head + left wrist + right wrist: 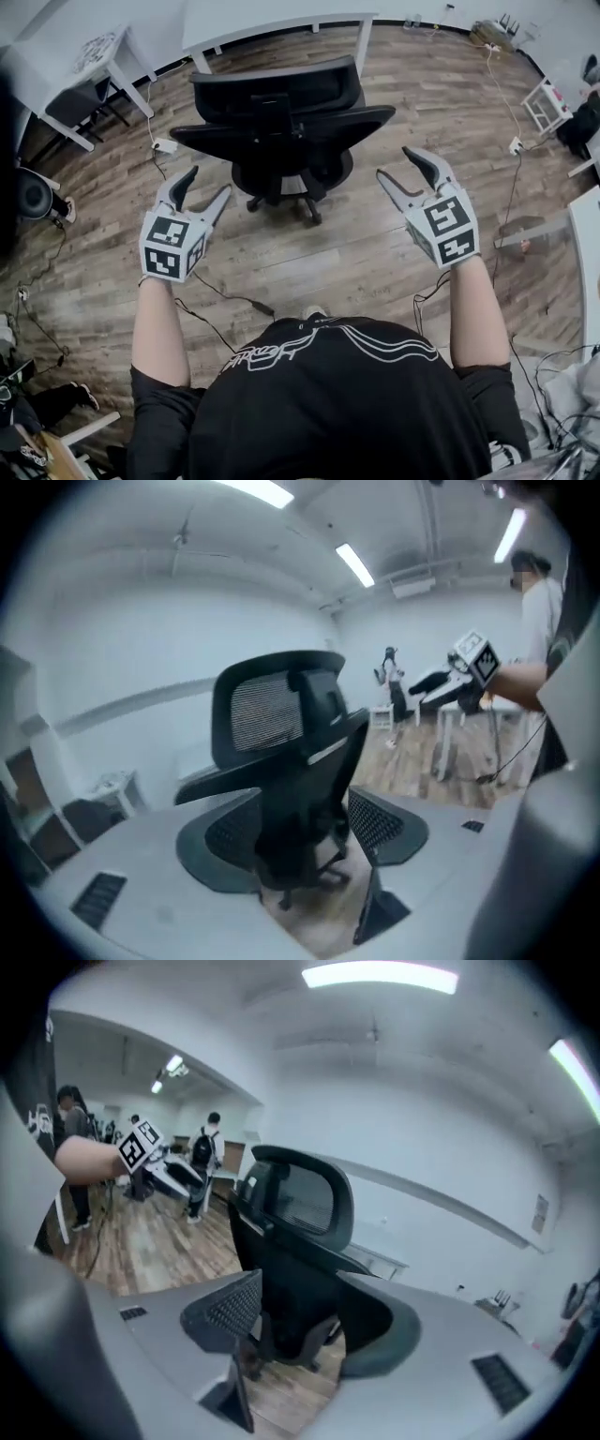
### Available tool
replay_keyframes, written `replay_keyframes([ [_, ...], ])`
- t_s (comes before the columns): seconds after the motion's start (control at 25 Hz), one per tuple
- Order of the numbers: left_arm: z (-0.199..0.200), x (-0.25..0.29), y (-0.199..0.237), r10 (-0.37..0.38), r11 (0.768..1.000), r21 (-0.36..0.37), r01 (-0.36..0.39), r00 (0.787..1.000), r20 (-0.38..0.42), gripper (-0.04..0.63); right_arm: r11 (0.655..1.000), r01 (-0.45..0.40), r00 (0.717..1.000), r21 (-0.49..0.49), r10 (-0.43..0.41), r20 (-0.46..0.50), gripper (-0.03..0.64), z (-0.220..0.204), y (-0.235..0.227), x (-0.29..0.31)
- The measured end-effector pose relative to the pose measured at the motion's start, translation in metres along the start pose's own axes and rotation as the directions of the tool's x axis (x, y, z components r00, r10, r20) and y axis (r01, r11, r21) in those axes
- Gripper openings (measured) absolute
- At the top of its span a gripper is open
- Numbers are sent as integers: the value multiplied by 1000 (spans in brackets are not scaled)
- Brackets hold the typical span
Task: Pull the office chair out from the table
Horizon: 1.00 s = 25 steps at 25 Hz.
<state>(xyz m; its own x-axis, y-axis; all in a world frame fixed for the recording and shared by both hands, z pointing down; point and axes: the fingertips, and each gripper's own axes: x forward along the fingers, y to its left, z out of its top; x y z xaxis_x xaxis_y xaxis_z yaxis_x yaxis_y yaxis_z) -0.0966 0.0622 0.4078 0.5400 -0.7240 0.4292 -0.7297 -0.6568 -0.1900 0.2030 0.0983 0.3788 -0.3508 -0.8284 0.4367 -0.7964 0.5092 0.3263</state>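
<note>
A: How did the left tool (208, 183) stand?
B: Its jaws were wide apart, with nothing between them. The right tool (396, 162) was the same, spread and empty. Neither touched anything.
A: And the chair (281, 122)?
B: It was straight ahead of the person, midway between the two tools and apart from both. It stood on the floor (309, 253) with its back toward the person. The backrest's long side ran left to right across the line of reach.
A: Where was the desk (272, 23)?
B: Beyond the chair, with a strip of bare floor showing between them. The chair looked already out from under it.
A: So which hand was nearer?
B: Neither clearly; they flanked the backrest about evenly. Any further pull would probably have meant both tools going forward and inward to the backrest's two ends, then drawing back toward the person.
</note>
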Motion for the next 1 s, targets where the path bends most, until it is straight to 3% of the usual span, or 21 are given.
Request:
replay_keyframes([
  [0.12, 25, -27, -65, -175, 967, -158, 199, 973, 153, 279, 995, -77, 992, 62, 70, 102, 270, 20, 42, -30],
  [0.32, 56, -91, -116, -257, 888, -281, 363, 900, 351, 150, 964, -236, 948, 123, 201, 247, 233, 51, 121, -70],
  [0.44, 63, -136, -136, -346, 846, -254, 468, 846, 407, 115, 957, -271, 920, 102, 227, 318, 179, 72, 162, -94],
  [0.52, 62, -163, -149, -385, 843, -203, 498, 823, 418, 98, 959, -269, 912, 92, 222, 346, 126, 81, 185, -109],
  [0.64, 52, -199, -153, -359, 850, -211, 483, 823, 441, 37, 942, -321, 894, 103, 265, 361, 79, 87, 226, -129],
  [0.76, 32, -227, -152, -330, 832, -279, 480, 832, 446, 9, 925, -366, 878, 105, 306, 368, 57, 92, 266, -147],
  [0.88, 16, -251, -161, -354, 792, -315, 522, 814, 460, 6, 923, -370, 876, 109, 308, 371, 37, 94, 299, -163],
  [1.0, 4, -269, -176, -385, 793, -283, 540, 804, 453, 6, 904, -402, 863, 142, 323, 389, 35, 97, 329, -178],
])
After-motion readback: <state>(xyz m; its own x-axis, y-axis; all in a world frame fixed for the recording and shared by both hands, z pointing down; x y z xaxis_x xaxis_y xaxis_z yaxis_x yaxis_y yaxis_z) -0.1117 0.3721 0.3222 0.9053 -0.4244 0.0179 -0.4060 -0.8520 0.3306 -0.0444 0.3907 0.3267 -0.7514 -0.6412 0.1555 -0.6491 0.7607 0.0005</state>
